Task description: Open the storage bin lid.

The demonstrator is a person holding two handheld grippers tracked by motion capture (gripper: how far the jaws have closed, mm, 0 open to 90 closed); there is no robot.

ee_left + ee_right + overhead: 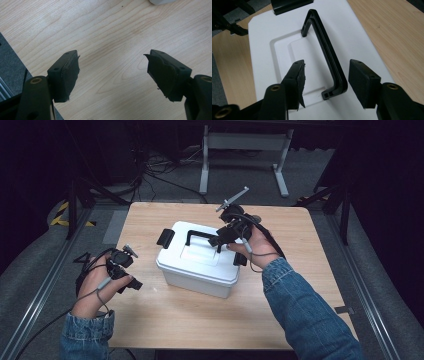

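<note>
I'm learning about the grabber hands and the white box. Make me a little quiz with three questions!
1. True or false: the right gripper has its jaws open on either side of the black handle.
2. What lies under the left gripper? A) the white box B) bare wooden table C) the floor
3. Fill in: the handle stands ____ on the box lid.

Key: 1 true; 2 B; 3 upright.
</note>
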